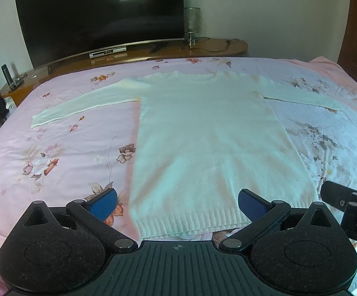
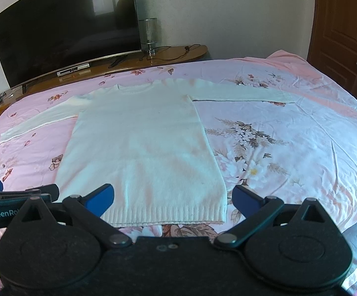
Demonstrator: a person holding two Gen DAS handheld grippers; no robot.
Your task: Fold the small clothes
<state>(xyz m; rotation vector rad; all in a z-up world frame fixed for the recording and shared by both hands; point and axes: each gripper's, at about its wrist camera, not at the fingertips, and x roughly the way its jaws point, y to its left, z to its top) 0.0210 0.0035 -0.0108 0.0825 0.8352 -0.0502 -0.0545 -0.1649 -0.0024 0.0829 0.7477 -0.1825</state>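
Note:
A white knitted sweater (image 1: 203,135) (image 2: 141,143) lies flat on the pink flowered bedsheet (image 1: 62,153) (image 2: 289,148), hem toward me, both sleeves spread out to the sides. My left gripper (image 1: 178,206) hovers open just before the ribbed hem, its blue pads (image 1: 104,203) wide apart with nothing between them. My right gripper (image 2: 173,201) is open too, above the hem's right half, blue fingertips (image 2: 246,201) spread. Each gripper shows at the edge of the other's view: the right gripper (image 1: 348,204) and the left gripper (image 2: 18,197).
A wooden TV bench (image 1: 203,48) (image 2: 173,54) runs behind the bed with a large dark TV (image 1: 99,17) (image 2: 62,24), a set-top box (image 1: 108,51), a lamp (image 1: 192,24) (image 2: 150,34) and cables. A brown door (image 2: 343,29) stands at the right.

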